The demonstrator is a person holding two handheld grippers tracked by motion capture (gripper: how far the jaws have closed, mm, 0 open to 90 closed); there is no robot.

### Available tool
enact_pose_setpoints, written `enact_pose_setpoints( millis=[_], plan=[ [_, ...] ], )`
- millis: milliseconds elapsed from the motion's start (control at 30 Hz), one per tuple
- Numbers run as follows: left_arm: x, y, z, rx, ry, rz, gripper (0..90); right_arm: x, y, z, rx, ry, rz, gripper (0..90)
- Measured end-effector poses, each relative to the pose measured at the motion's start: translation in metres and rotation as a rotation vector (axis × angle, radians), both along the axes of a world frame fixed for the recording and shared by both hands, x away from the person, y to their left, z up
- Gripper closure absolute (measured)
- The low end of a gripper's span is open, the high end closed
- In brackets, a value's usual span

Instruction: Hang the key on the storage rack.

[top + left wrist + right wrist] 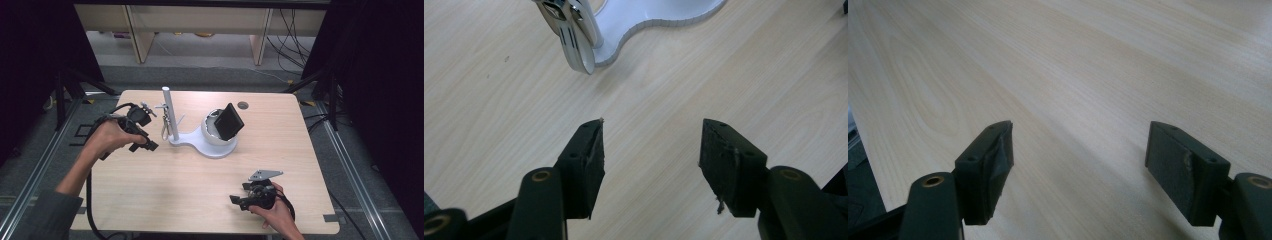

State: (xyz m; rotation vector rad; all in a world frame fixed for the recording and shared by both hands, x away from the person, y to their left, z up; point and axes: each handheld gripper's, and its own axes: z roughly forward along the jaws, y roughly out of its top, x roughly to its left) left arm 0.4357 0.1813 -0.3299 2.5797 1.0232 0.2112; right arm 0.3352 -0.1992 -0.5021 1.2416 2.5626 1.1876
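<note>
- Left gripper (145, 142), at the left of the pale wooden table (165, 200): your jaws stand apart with nothing between them, only bare tabletop, pointing toward the metal carabiner clip (164, 131). No earlier frame is at hand to compare.
- Metal carabiner clip, silver, hanging beside the white upright post (170, 112) of the white flat-based stand (200, 144): in the left gripper view the clip (574, 37) dangles just over the stand's base edge (659, 15), near the jaw tips but apart from them. Likely risk: it swings freely, so a pad brushing one side could push it away or twist it instead of seating it.
- Black square panel (229, 121) tilted on the white round cradle (215, 134): a hard nudge on the post could shift the shared base and disturb it.
- Right gripper (240, 197), near the table's front right: jaws wide and empty over bare wood (1073, 75); well apart, it cannot steady the stand.
</note>
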Motion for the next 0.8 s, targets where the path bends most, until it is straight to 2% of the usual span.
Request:
enact_pose_setpoints(
  millis=[67,133,267,333,367,400,433,533,600,633,700,733,767,800],
  plan=[
    [-0.006,0.000,-0.005,-0.015,-0.001,-0.005,42.1,0.001,-0.001,-0.001,-0.009,-0.018,0.007,28.3],
    [-0.011,0.000,-0.009,-0.018,-0.007,-0.017,38.1,0.000,0.000,-0.001,-0.003,-0.013,-0.008,28.3],
    [-0.026,-0.004,-0.021,-0.031,-0.004,-0.054,34.5,0.000,0.000,0.000,-0.002,-0.001,-0.002,28.3],
    [-0.037,-0.007,-0.032,-0.063,-0.002,-0.074,33.3,-0.001,0.001,0.000,-0.004,-0.004,-0.013,28.3],
    [-0.037,-0.007,-0.032,-0.063,-0.002,-0.074,33.2,-0.001,0.001,0.000,-0.004,-0.004,-0.013,28.3],
    [-0.044,-0.009,-0.041,-0.074,0.003,-0.090,32.7,0.000,0.001,-0.001,-0.010,-0.015,-0.007,28.3],
    [-0.044,-0.009,-0.041,-0.074,0.003,-0.090,32.3,0.000,0.001,-0.001,-0.010,-0.015,-0.007,28.3],
    [-0.055,-0.010,-0.055,-0.090,-0.003,-0.113,31.1,0.000,0.001,0.000,-0.011,-0.013,-0.009,28.3],
    [-0.056,-0.010,-0.058,-0.103,0.001,-0.121,30.6,0.000,0.001,-0.001,-0.010,-0.013,-0.010,28.2],
    [-0.058,-0.010,-0.060,-0.115,-0.006,-0.117,30.3,0.000,0.001,-0.001,-0.011,-0.011,-0.008,28.2],
    [-0.062,-0.011,-0.064,-0.111,-0.016,-0.114,29.4,0.000,0.001,-0.001,-0.010,-0.020,-0.006,28.1],
    [-0.065,-0.013,-0.067,-0.117,-0.016,-0.118,29.4,-0.002,0.002,-0.001,-0.006,-0.002,-0.015,28.1],
    [-0.068,-0.013,-0.070,-0.124,-0.017,-0.124,29.2,0.000,0.002,-0.002,-0.009,-0.019,-0.007,28.0],
    [-0.071,-0.015,-0.075,-0.136,-0.018,-0.129,29.0,-0.001,0.002,-0.002,-0.009,-0.015,-0.007,27.9]
  ],
)
